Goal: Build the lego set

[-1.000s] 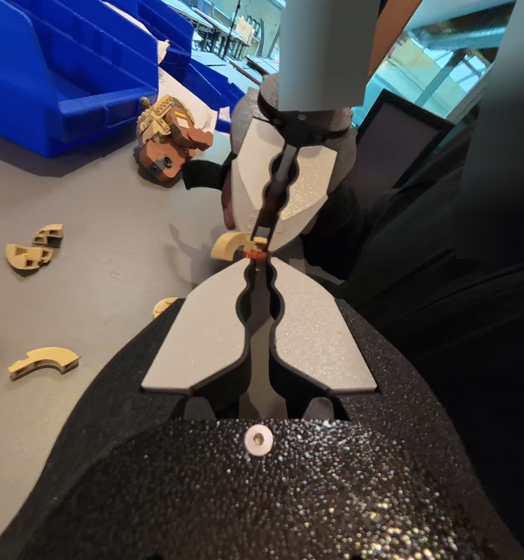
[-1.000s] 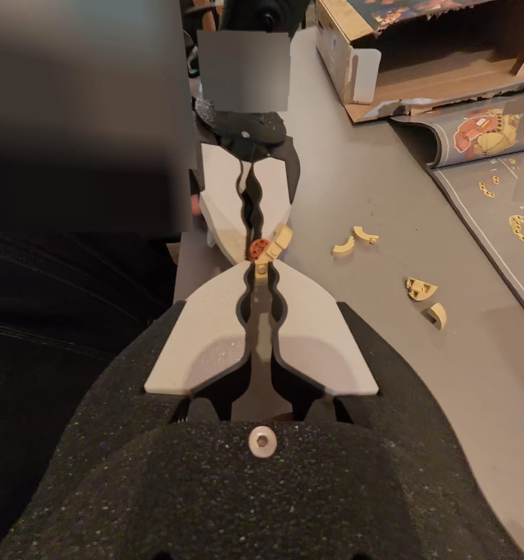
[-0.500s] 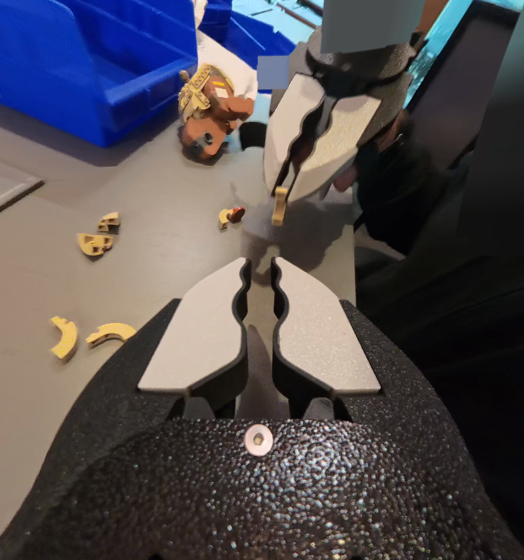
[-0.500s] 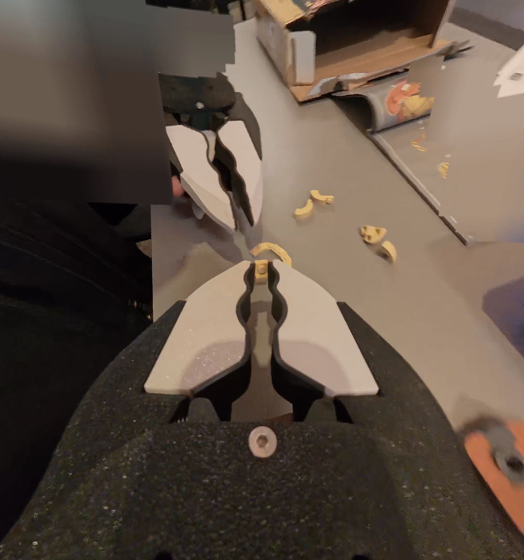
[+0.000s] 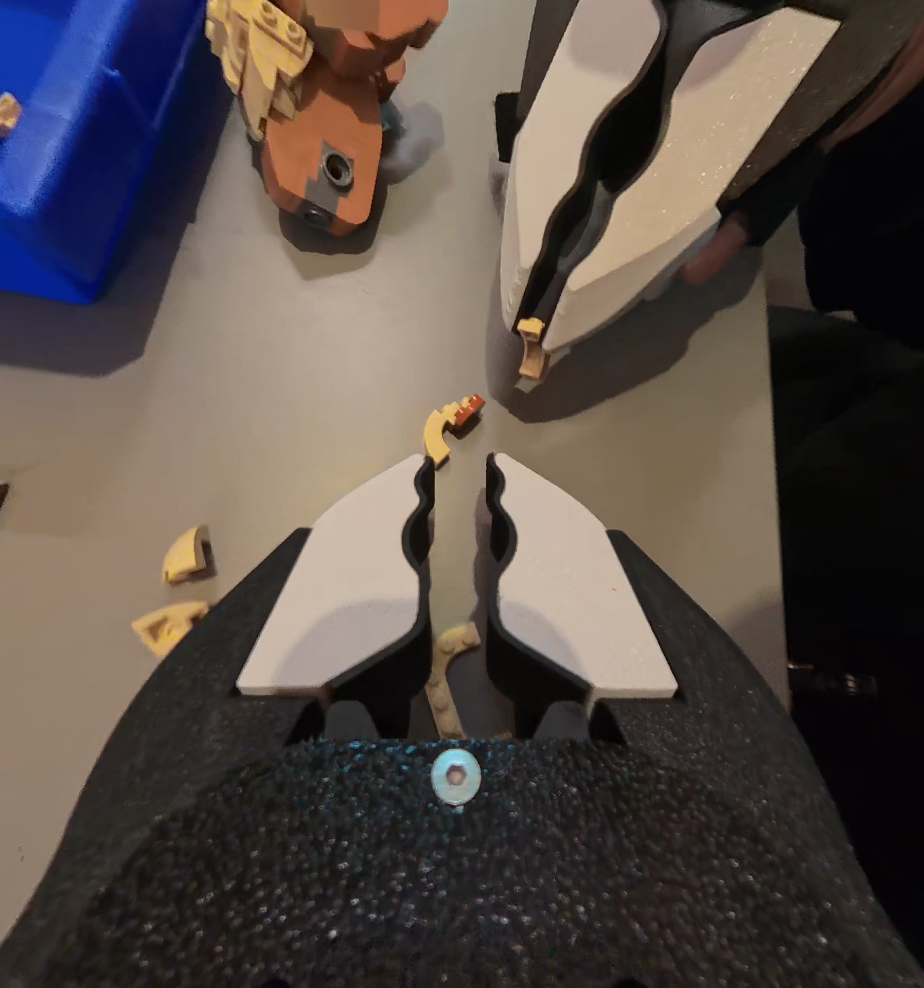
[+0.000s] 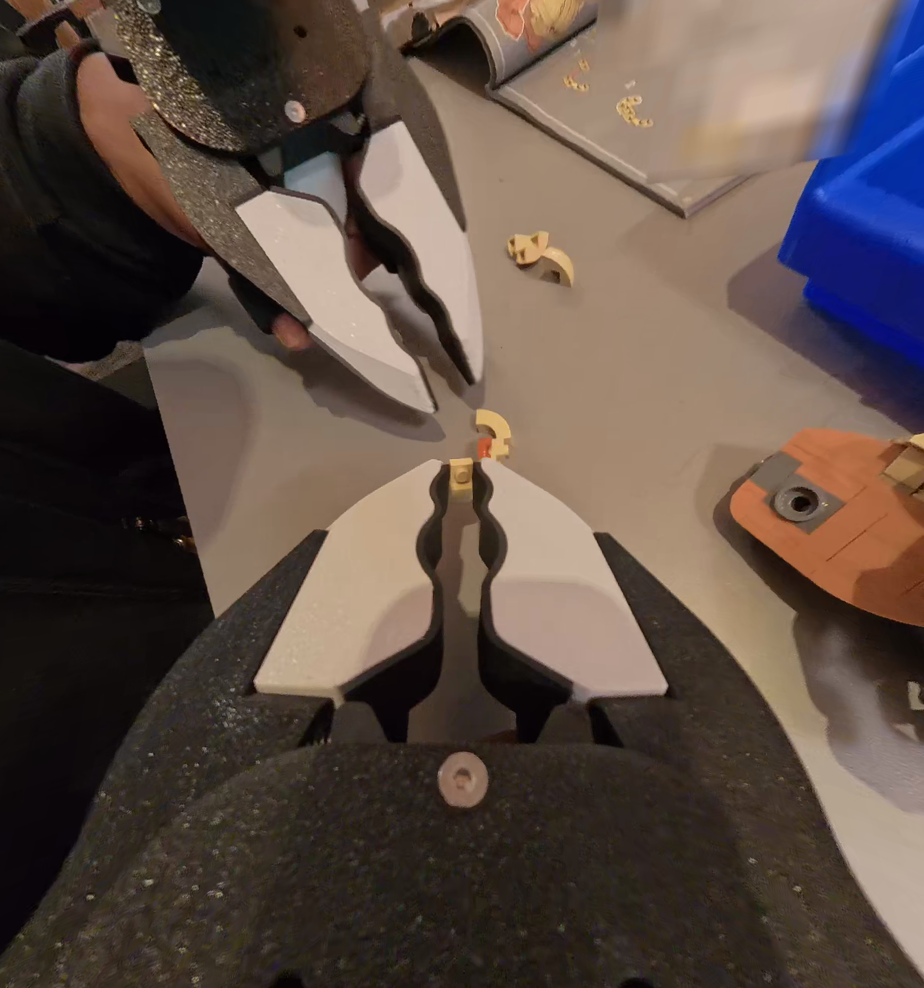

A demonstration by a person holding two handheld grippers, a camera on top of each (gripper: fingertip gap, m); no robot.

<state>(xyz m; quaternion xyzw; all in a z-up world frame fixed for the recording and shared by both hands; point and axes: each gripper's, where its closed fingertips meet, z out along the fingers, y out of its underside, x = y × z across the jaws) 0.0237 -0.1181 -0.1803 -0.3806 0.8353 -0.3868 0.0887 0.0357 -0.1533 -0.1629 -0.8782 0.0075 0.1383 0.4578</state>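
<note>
My left gripper point(image 5: 460, 462) is open and empty, low over the grey table point(image 5: 289, 374). A tan curved piece joined to a small red-brown piece point(image 5: 446, 427) lies on the table just ahead of its left fingertip. It also shows in the right wrist view point(image 6: 494, 435). My right gripper point(image 6: 461, 470) is shut on a small tan arch brick point(image 6: 461, 478). In the left wrist view that gripper point(image 5: 529, 334) hangs at the upper right with the tan brick point(image 5: 532, 353) sticking out of its tips. The left gripper point(image 6: 452, 390) shows open in the right wrist view.
A brown and tan brick model point(image 5: 331, 133) lies by a blue bin point(image 5: 48, 160). Loose tan pieces point(image 5: 187, 556) lie to the left, and a tan curved plate point(image 5: 452, 673) lies under my left fingers. An open booklet point(image 6: 609, 80) lies farther off. The table edge runs along a person's dark clothing. My hands' fingertips stand some 5 cm from each other.
The two grippers met tip to tip over joined pieces. My left gripper opened and the tan curve with the red-brown piece now lies on the table. The right kept its tan brick.
</note>
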